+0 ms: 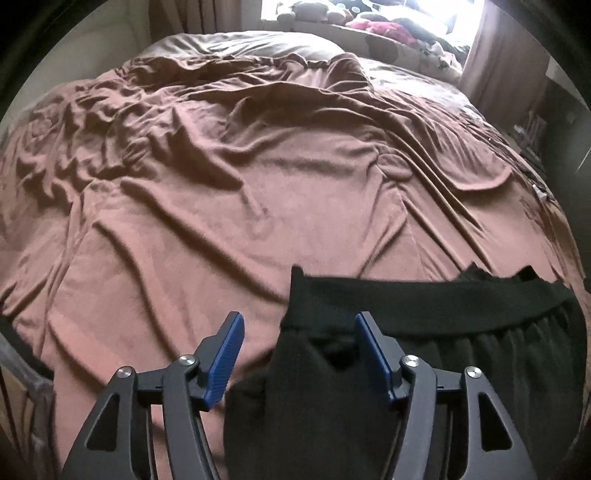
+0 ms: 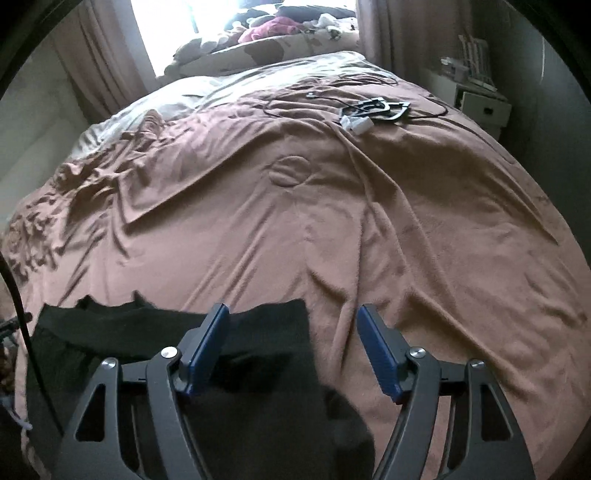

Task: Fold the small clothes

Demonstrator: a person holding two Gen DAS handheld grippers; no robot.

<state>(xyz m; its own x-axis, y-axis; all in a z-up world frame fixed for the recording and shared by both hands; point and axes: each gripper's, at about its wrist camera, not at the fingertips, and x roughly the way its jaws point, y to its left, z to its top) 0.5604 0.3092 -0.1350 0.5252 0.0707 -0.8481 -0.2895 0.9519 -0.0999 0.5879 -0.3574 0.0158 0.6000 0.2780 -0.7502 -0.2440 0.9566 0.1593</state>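
Black knit garment (image 1: 406,350) lies on the near edge of the pink blanket (image 1: 221,229). Over its corners, the left gripper (image 1: 299,356) and right gripper (image 2: 293,349) hang spread, pinching nothing. Beyond the garment, cables (image 2: 373,107) rest on the blanket; farther off, a window (image 2: 177,22).

Daylight floods in from a window (image 1: 369,11) beyond the head of the bed (image 1: 258,184), blown out to white glare in both views. Away from the window the pink-brown cover dims and its wrinkles cast soft shadows. Fisheye distortion bulges the bed, corners are black, and detail is slightly soft
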